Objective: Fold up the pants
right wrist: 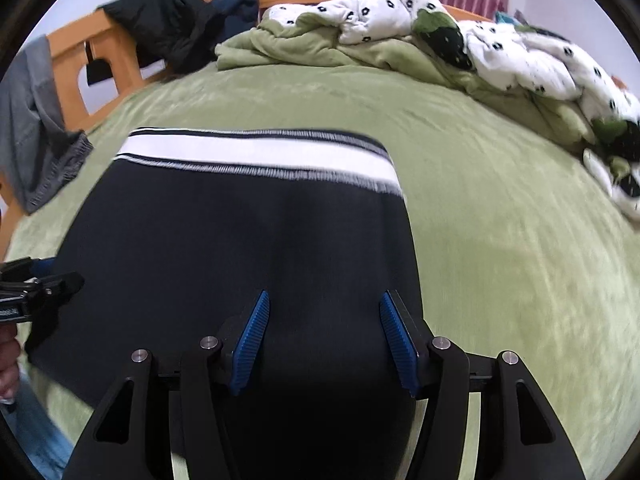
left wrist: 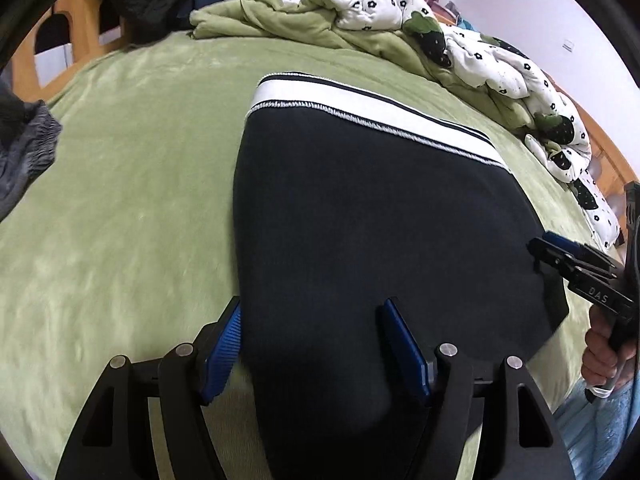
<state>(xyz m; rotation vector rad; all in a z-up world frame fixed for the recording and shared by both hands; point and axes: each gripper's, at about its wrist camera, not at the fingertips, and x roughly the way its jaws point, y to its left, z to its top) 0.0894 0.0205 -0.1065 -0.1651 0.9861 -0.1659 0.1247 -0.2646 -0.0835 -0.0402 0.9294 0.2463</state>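
From the left wrist camera, the dark pants [left wrist: 360,220] lie spread flat on the green bed cover [left wrist: 132,200], their white striped waistband [left wrist: 360,108] at the far end, so the near edge faces the person for folding. The left gripper [left wrist: 312,344] hangs over the near left part of the fabric with its blue pads [left wrist: 224,352] spread apart and nothing between them; one pad sits about over the pants' left edge, seemingly lined up to take that edge. At the right, the right gripper [left wrist: 568,258] reaches in over the right edge of the pants; its state is unclear from here. A rumpled floral quilt [left wrist: 460,40] is pushed to the far right, leaving room to work.

From the right wrist camera, slightly blurred, the right gripper [right wrist: 324,340] is released, pads apart, above the near right part of the pants [right wrist: 240,240], close to their right edge. The left gripper [right wrist: 36,284] shows at the left margin. A grey garment [right wrist: 44,140] lies at the far left, apart from the pants.
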